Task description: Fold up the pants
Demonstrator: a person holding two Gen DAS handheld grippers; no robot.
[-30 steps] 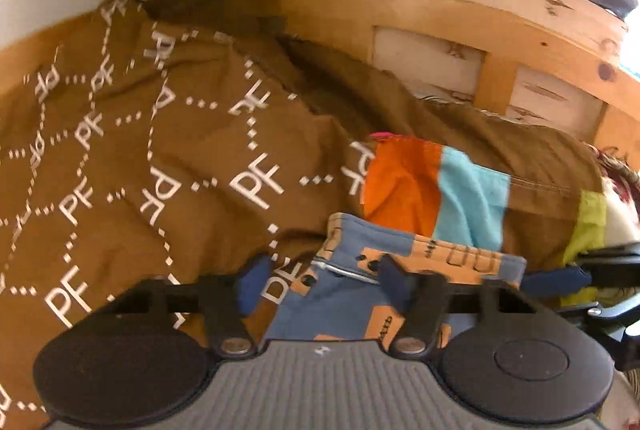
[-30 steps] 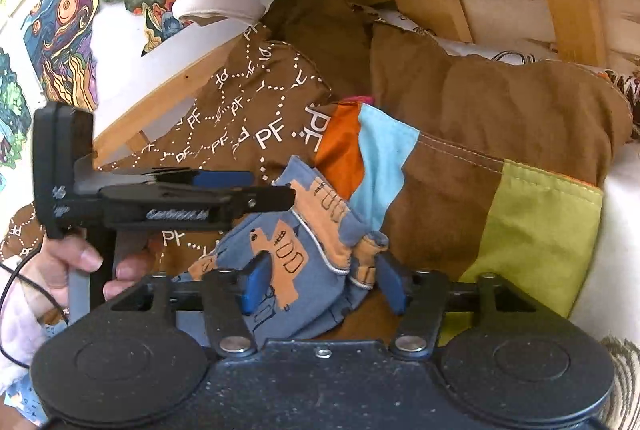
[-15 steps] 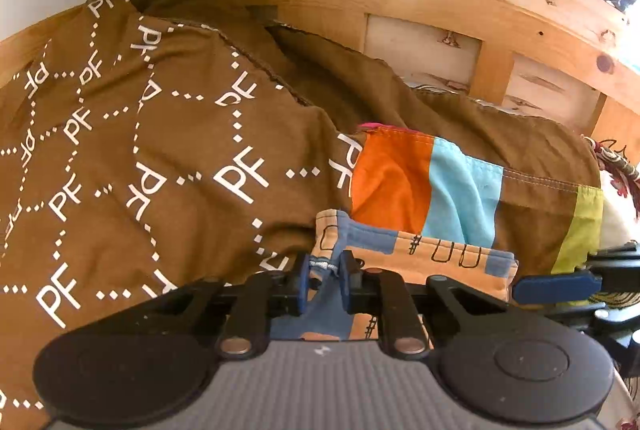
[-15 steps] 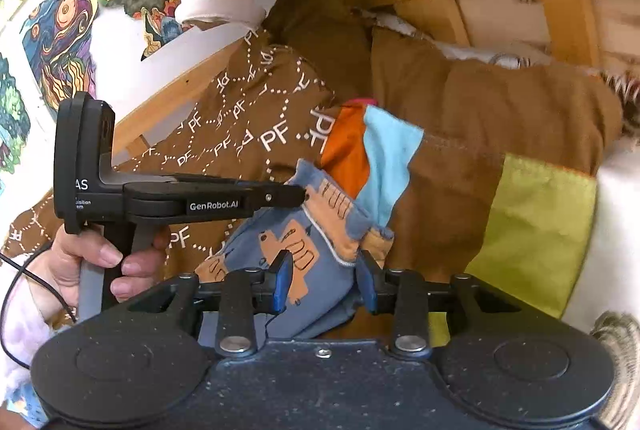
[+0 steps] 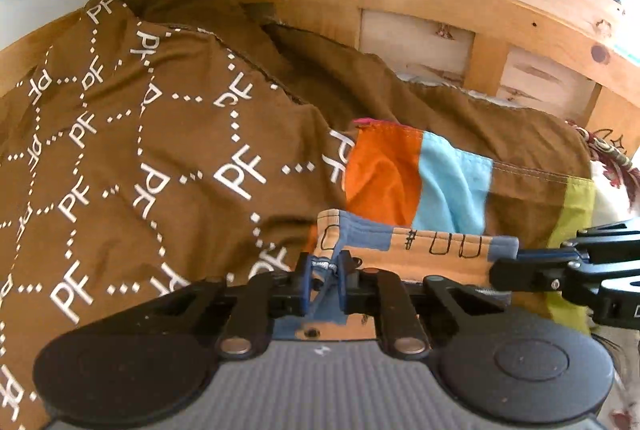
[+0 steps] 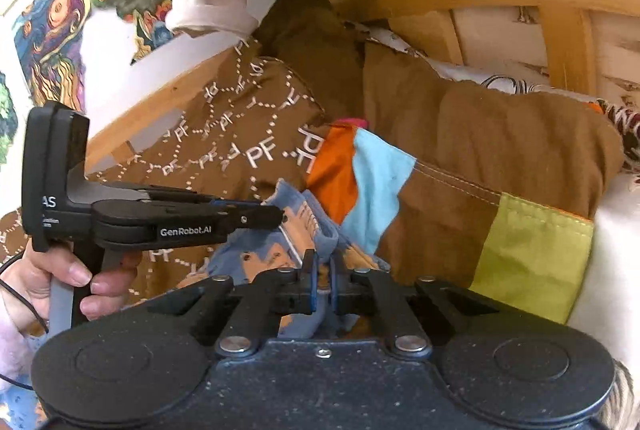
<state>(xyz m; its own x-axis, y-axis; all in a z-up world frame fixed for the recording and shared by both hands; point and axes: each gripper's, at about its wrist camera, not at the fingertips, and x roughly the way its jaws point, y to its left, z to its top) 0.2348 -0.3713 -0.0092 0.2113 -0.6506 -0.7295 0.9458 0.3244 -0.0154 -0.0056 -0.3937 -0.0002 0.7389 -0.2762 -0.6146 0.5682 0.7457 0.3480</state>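
one pair of small blue-and-tan pants (image 5: 420, 250) lies on a brown patterned bedspread (image 5: 140, 169) beside a wooden bed frame (image 5: 400, 1), waistband stretched crosswise between two grippers. the left gripper (image 5: 325, 284) is closing on one waistband end; the right gripper (image 6: 323, 284) pinches the other.

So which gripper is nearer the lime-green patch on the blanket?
Right. The right gripper, shut on the pants, sits beside the lime-green patch; the left gripper, jaws closing on the pants, is farther off.
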